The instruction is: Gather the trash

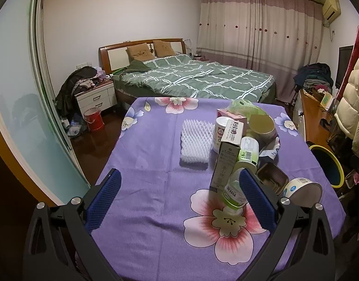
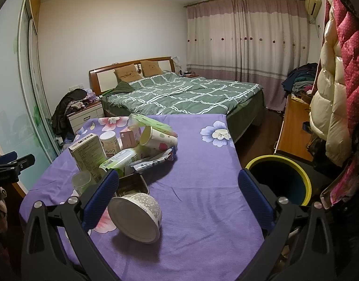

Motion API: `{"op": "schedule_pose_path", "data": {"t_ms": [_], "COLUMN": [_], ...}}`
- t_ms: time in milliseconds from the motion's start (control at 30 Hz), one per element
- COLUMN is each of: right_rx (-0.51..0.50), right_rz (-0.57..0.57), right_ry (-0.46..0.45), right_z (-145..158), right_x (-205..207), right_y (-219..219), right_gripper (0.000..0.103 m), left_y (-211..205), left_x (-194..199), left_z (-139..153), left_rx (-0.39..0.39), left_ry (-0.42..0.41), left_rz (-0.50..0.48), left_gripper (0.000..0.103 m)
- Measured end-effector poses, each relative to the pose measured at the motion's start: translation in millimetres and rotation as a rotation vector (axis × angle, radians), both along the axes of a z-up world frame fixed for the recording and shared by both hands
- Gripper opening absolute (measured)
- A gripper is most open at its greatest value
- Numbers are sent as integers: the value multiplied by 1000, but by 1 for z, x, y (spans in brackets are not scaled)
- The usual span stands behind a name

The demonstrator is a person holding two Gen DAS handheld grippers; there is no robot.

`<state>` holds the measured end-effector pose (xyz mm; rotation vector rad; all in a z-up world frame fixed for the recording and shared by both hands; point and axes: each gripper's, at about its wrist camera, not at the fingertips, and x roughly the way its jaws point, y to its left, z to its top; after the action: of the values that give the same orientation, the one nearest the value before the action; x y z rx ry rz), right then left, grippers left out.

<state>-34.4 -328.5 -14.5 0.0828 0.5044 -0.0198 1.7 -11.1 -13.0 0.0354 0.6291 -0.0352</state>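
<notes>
both grippers have their fingers wide open, holding nothing. the left gripper (image 1: pixel 179 196) is low in its picture, with a clear bottle (image 1: pixel 233 194) by its right finger. the right gripper (image 2: pixel 178 195) is over a white tub (image 2: pixel 136 217) lying on the purple worktop (image 2: pixel 202 175). the bin (image 2: pixel 279 179) is at the right.

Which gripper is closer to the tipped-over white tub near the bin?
Right. The right gripper hangs open directly over the white tub, which lies beside its left finger. The left gripper is open too, with the tub off beyond its right finger.
</notes>
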Motion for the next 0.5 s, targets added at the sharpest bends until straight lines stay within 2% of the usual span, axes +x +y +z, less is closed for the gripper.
{"op": "schedule_pose_path", "data": {"t_ms": [500], "right_rx": [1], "right_rz": [1], "right_ry": [0], "right_z": [0], "right_x": [0], "right_y": [0], "right_gripper": [97], "left_y": [-1], "left_x": [2], "left_z": [0], "left_rx": [-12], "left_ry": [11], "left_rz": [-13], "left_gripper": [99]}}
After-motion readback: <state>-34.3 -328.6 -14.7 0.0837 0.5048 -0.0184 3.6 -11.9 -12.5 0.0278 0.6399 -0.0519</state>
